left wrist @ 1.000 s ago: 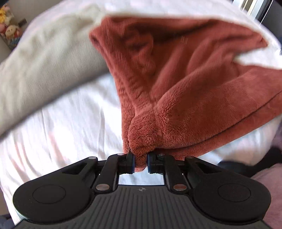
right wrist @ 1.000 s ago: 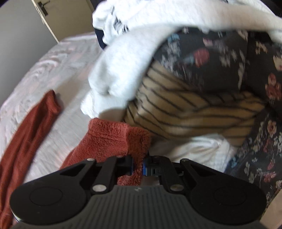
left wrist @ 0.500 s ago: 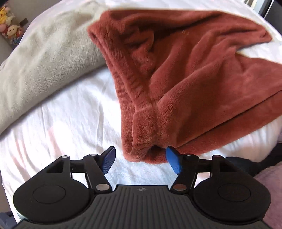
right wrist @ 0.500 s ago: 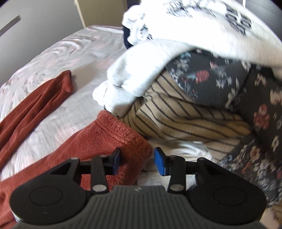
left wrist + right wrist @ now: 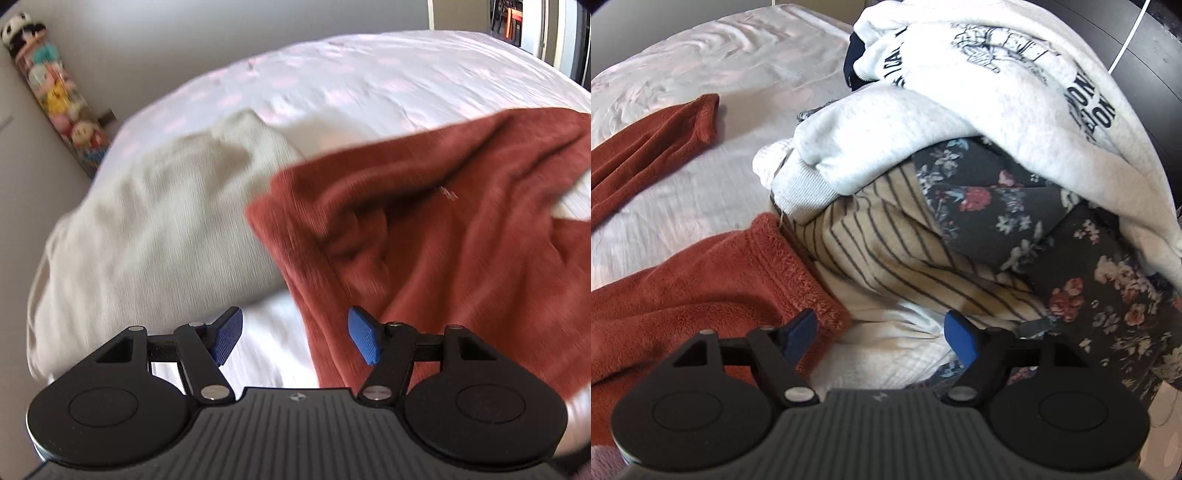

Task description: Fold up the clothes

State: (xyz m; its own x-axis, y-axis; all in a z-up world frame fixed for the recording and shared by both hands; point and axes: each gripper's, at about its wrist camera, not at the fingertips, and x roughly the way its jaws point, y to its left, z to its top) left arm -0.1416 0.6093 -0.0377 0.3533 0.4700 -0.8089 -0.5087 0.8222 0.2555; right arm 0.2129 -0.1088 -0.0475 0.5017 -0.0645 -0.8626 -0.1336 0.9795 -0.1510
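Observation:
A rust-red fleece garment [image 5: 436,229] lies spread on the white bed sheet [image 5: 369,85]. My left gripper [image 5: 295,338] hangs open over the sheet at the fleece's near left edge, with nothing between its blue pads. In the right wrist view the same fleece [image 5: 701,291] lies at the lower left, its cuffed hem end beside the left pad. One sleeve [image 5: 657,144] stretches away at the far left. My right gripper [image 5: 881,338] is open and empty above white fabric next to that hem.
A cream knit garment [image 5: 155,229] lies left of the fleece. Soft toys [image 5: 55,88] stand by the wall at far left. A heap of clothes [image 5: 979,177] fills the right: a grey printed sweatshirt over dark floral and striped fabric.
Both grippers have let go of the red fleece and opened wide. The fleece has dropped onto the bed, and both grippers have pulled back from it.

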